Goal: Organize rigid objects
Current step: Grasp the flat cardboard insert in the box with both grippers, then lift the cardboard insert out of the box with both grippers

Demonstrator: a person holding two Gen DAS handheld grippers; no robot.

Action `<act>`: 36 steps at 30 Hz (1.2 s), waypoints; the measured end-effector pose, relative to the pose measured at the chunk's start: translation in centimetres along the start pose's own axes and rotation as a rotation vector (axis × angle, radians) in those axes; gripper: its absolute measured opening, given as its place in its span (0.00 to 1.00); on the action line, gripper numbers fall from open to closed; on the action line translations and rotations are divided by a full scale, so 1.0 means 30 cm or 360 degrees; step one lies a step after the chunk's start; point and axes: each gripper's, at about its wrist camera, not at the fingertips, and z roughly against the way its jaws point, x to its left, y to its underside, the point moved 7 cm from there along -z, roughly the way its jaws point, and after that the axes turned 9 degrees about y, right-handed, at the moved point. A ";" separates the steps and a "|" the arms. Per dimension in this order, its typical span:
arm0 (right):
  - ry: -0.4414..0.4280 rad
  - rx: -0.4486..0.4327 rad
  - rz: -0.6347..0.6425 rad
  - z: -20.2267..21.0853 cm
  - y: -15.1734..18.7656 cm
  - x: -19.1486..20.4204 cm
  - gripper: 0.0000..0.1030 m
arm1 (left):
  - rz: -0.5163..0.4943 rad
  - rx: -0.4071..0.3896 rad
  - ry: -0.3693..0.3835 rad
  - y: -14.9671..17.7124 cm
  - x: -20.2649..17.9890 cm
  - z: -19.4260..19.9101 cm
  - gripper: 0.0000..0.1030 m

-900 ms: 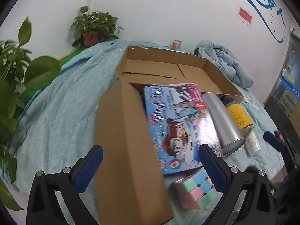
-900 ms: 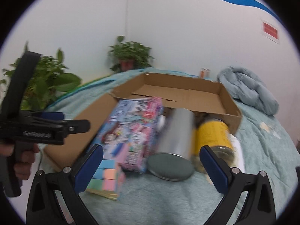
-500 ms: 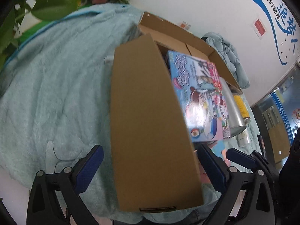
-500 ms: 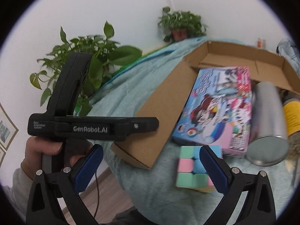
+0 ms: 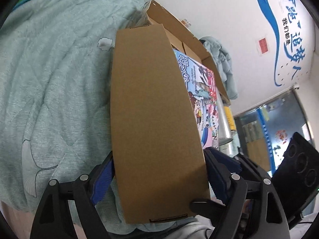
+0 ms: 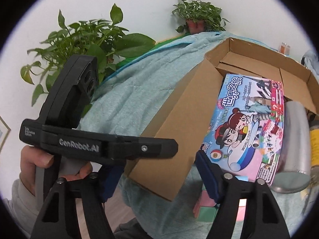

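Note:
A brown cardboard box (image 6: 249, 63) lies open on a teal blanket, its long flap (image 5: 155, 119) stretched toward me. A colourful game box (image 6: 249, 127), a silver can (image 6: 295, 143) and a yellow-labelled jar (image 6: 315, 139) lie at its mouth. A pastel cube (image 6: 205, 205) sits in front. My left gripper (image 5: 159, 179) is open, its fingers on either side of the flap's near end. My right gripper (image 6: 159, 179) is open, straddling the flap's corner beside the left tool (image 6: 95, 145).
The teal blanket (image 5: 49, 79) covers the surface. Potted plants (image 6: 85, 45) stand at the left and back (image 6: 197, 14) against the white wall. A bundled blue-grey jacket (image 5: 221, 59) lies beyond the box. A small jar (image 6: 284, 47) stands at the back.
Both grippers have moved down and left to the near end of the box flap. The flap now lies between each gripper's fingers. The cube has slipped behind the right fingers.

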 end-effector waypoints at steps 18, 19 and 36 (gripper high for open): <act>0.0029 0.0088 -0.0032 -0.078 0.013 -0.008 0.75 | -0.0333 -0.0199 -0.0288 0.084 -0.098 -0.021 0.79; 0.0019 0.0076 -0.0036 -0.075 0.015 -0.010 0.75 | -0.0338 -0.0205 -0.0278 0.091 -0.103 -0.016 0.79; 0.0079 -0.0341 -0.0094 0.109 -0.162 -0.129 0.73 | -0.0617 -0.0355 -0.0345 -0.109 -0.413 0.055 0.78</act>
